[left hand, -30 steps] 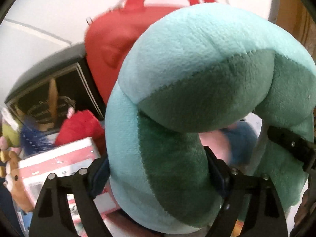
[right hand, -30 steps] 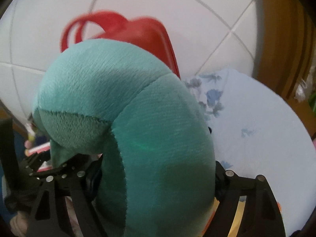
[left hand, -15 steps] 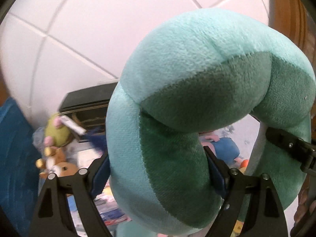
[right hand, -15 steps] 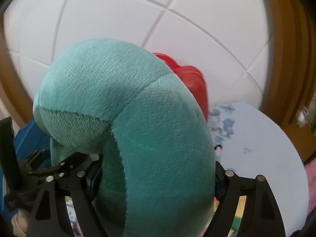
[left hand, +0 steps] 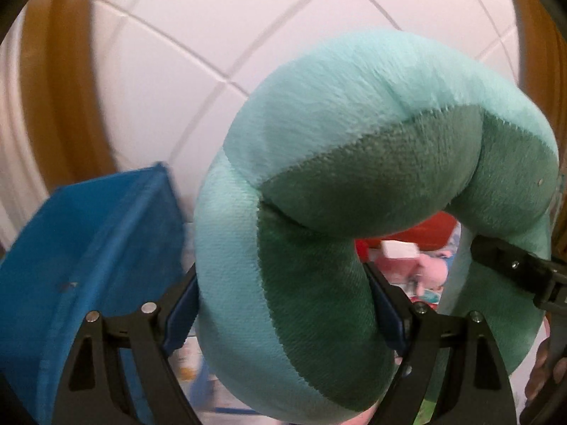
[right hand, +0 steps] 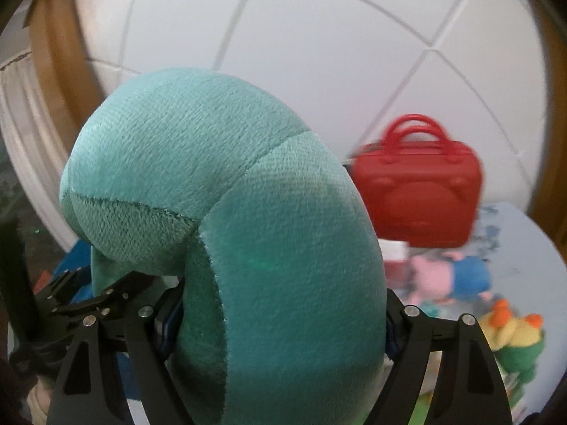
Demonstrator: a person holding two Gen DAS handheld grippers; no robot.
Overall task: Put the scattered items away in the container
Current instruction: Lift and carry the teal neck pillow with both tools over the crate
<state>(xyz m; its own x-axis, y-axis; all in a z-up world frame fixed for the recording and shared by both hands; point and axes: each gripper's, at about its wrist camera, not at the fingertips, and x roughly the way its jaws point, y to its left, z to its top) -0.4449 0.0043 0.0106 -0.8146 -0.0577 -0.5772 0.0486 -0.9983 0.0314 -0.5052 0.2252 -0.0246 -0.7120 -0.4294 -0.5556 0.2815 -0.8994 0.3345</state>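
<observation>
The teal neck pillow point(left hand: 354, 184), a U-shaped plush in light and dark green, is the largest thing in both views and is carried off the surface between the two grippers, one on each leg of the U. A two-handed hold appears to have been chosen because the pillow is wide and soft; gripped at one end only, it would likely sag and swing.

The blue container point(left hand: 88, 248), a fabric bin seen in the left wrist view, lies low and to the left of the pillow, its opening tipped toward the camera. The pillow is judged to be in transit toward it and not yet over it.

The red case point(right hand: 418, 194) stands against the tiled wall, well apart from the pillow. Below it, on the pale floral surface, a pink and blue plush point(right hand: 450, 276) and a yellow and green plush point(right hand: 514, 340) are left to be gathered.

The left gripper point(left hand: 283, 304) is clamped on the pillow's left leg, its jaws held wide by the stuffing, with the blue pads pressed into the plush on both sides. The right gripper point(right hand: 280, 315) is clamped likewise on the other leg, its jaws equally wide.
</observation>
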